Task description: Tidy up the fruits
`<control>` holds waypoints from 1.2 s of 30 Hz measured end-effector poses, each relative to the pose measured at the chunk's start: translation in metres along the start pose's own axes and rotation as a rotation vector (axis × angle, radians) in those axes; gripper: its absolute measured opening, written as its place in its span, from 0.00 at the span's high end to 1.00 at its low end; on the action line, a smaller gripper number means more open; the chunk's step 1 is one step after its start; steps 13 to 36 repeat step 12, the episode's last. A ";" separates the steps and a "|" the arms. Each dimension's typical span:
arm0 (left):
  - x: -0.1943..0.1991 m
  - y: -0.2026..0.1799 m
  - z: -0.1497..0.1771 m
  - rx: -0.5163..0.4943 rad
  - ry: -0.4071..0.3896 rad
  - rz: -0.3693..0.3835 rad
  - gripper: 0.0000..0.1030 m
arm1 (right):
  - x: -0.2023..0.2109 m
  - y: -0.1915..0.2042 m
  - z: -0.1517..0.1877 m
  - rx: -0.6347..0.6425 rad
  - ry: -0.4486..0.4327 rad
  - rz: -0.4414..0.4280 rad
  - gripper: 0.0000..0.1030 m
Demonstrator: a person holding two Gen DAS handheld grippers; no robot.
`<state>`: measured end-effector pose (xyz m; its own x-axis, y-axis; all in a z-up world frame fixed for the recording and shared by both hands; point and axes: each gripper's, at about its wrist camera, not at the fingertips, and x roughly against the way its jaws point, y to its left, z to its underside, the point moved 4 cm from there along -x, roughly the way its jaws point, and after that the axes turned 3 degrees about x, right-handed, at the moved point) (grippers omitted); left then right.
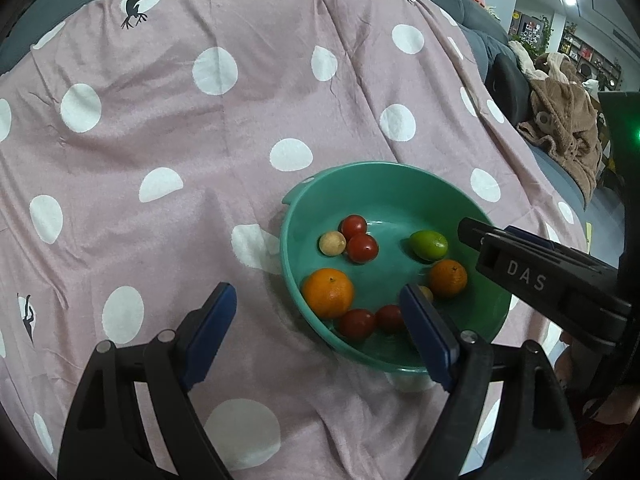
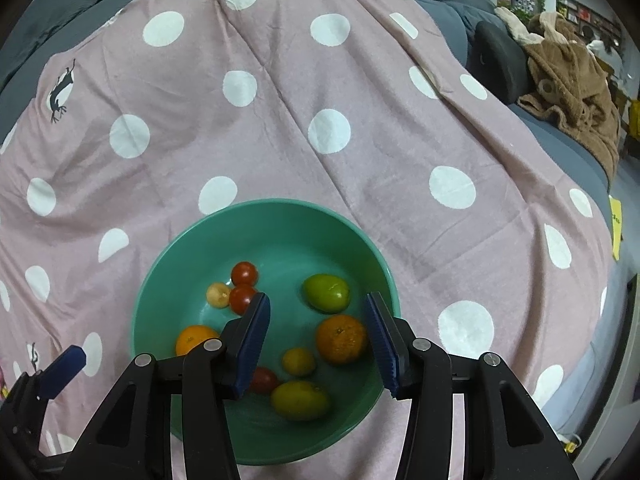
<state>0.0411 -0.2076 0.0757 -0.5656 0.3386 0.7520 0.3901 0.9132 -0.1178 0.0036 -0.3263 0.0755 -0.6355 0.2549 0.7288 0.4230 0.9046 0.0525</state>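
Right wrist view shows the fruits lying loose in the green bowl [image 2: 168, 260] on the spotted bedsheet [image 2: 360, 80], both the right tongs [image 2: 320, 320] and left tongs [image 1: 316, 312] released and empty; the orange [image 2: 341, 338] looks light, round, likely to roll, best pinched across its middle.

Both tools look alike. The left gripper [image 1: 318, 314] has a black plastic frame of angular, cut-out linkage arms, joined by round silver pivot screws [image 1: 166, 336], and two flat fingers faced with dark blue ribbed pads [image 1: 210, 334]. The right gripper [image 2: 320, 334] has the same black arms, silver screws and blue pads [image 2: 252, 346]; its side carries raised letters "DAS" [image 1: 526, 276].
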 end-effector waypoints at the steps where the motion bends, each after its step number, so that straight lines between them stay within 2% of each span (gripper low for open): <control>1: 0.001 0.000 0.000 0.000 -0.002 0.000 0.19 | 0.001 0.000 0.000 0.001 -0.001 0.001 0.52; 36: 0.010 0.007 0.002 0.013 -0.021 -0.002 0.19 | 0.006 0.005 -0.001 0.017 -0.018 -0.005 0.52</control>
